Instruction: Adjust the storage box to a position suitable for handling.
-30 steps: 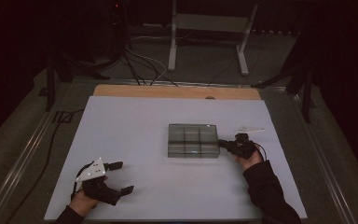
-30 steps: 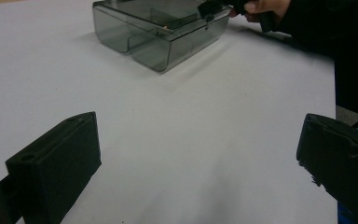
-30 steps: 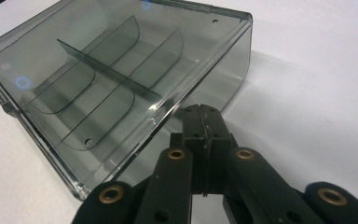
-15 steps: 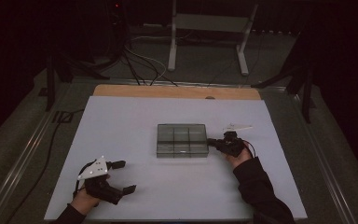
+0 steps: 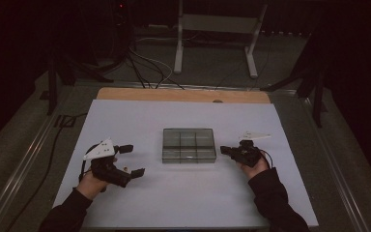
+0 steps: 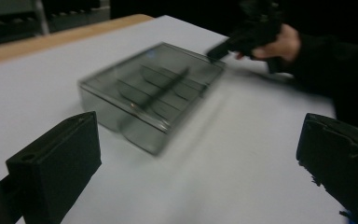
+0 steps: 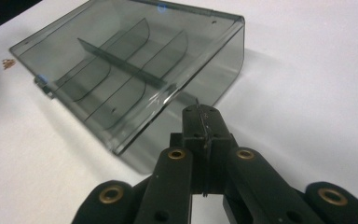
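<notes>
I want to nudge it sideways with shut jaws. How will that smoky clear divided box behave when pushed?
The divided box looks like thin hard plastic, so probably stiff and light. Flat and low on the smooth white table, it should slide rather than tip. Pushed near a corner, as the right gripper sits now, it may swivel.

Both grippers are showing black bodies: the left gripper (image 5: 128, 161) is carrying a grey three-cornered plate, the right gripper (image 7: 202, 113) is showing brass-ringed holes. Dark sleeves (image 5: 274, 198) are covering the forearms.
</notes>
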A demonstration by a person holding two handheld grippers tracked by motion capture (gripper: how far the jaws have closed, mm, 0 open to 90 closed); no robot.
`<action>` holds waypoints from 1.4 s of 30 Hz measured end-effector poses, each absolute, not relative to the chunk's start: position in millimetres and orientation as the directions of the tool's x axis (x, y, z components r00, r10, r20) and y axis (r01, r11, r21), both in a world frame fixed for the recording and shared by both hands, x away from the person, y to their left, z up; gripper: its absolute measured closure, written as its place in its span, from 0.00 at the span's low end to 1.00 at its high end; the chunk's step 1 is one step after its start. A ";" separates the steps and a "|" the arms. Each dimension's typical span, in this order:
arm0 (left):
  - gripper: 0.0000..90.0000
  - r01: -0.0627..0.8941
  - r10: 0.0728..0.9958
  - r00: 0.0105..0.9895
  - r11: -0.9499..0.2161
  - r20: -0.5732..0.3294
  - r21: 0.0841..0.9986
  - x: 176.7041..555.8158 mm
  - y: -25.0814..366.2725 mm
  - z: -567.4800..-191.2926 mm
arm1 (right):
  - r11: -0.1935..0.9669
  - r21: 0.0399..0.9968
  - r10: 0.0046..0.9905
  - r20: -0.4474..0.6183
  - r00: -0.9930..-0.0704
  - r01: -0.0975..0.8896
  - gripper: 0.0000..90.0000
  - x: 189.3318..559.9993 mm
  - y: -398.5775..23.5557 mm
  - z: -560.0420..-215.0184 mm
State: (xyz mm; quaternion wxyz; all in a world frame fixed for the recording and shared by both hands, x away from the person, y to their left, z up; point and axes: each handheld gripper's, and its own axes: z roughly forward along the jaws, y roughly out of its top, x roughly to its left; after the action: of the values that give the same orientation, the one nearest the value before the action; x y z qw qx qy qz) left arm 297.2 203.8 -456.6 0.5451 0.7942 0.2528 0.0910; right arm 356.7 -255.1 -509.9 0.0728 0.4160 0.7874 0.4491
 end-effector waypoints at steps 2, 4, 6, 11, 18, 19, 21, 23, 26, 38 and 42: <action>0.02 0.285 0.521 0.849 -0.301 -0.093 0.910 314.1 200.6 -451.0 | 0.257 0.765 0.719 0.257 -0.645 0.591 1.00 351.0 -257.8 -511.8; 0.02 0.296 0.524 0.845 -0.298 -0.103 0.907 320.8 199.8 -449.8 | 0.266 0.762 0.722 0.248 -0.646 0.590 1.00 348.4 -259.0 -512.8; 0.03 0.328 0.534 0.835 -0.286 -0.134 0.900 334.3 198.7 -447.9 | 0.261 0.761 0.724 0.253 -0.642 0.594 1.00 347.4 -259.4 -513.1; 0.07 0.385 0.571 0.802 -0.274 -0.173 0.881 368.4 194.7 -450.4 | 0.254 0.767 0.720 0.256 -0.645 0.589 1.00 344.0 -260.5 -513.0; 0.23 0.446 0.667 0.727 -0.277 -0.164 0.851 408.3 190.4 -469.0 | 0.237 0.771 0.716 0.273 -0.643 0.591 1.00 340.9 -261.0 -514.4; 0.28 0.458 0.676 0.719 -0.287 -0.161 0.842 413.1 189.5 -472.7 | 0.240 0.772 0.717 0.267 -0.643 0.588 1.00 341.0 -260.6 -514.8; 0.44 0.481 0.680 0.715 -0.311 -0.162 0.819 422.5 188.6 -480.1 | 0.233 0.774 0.716 0.273 -0.642 0.589 1.00 342.0 -260.2 -515.3; 0.57 0.483 0.676 0.724 -0.353 -0.138 0.801 429.3 187.0 -487.0 | 0.222 0.777 0.715 0.281 -0.640 0.589 1.00 342.4 -260.4 -515.1; 0.70 0.493 0.675 0.728 -0.395 -0.119 0.775 438.6 183.0 -496.0 | 0.213 0.778 0.714 0.289 -0.638 0.591 1.00 343.1 -260.7 -515.6; 1.00 0.487 0.618 0.779 -0.487 -0.107 0.725 459.5 151.0 -510.1 | 0.194 0.773 0.717 0.309 -0.625 0.605 1.00 346.5 -259.6 -517.9; 1.00 0.476 0.591 0.796 -0.482 -0.128 0.736 460.4 143.4 -510.4 | 0.184 0.769 0.717 0.322 -0.619 0.613 1.00 347.0 -259.9 -518.5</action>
State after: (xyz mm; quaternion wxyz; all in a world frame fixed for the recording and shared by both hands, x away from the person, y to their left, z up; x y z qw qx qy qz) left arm 460.4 143.4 -510.4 0.4032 0.8577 0.3109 0.0716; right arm 347.0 -259.9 -518.5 0.0554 0.4331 0.7673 0.4696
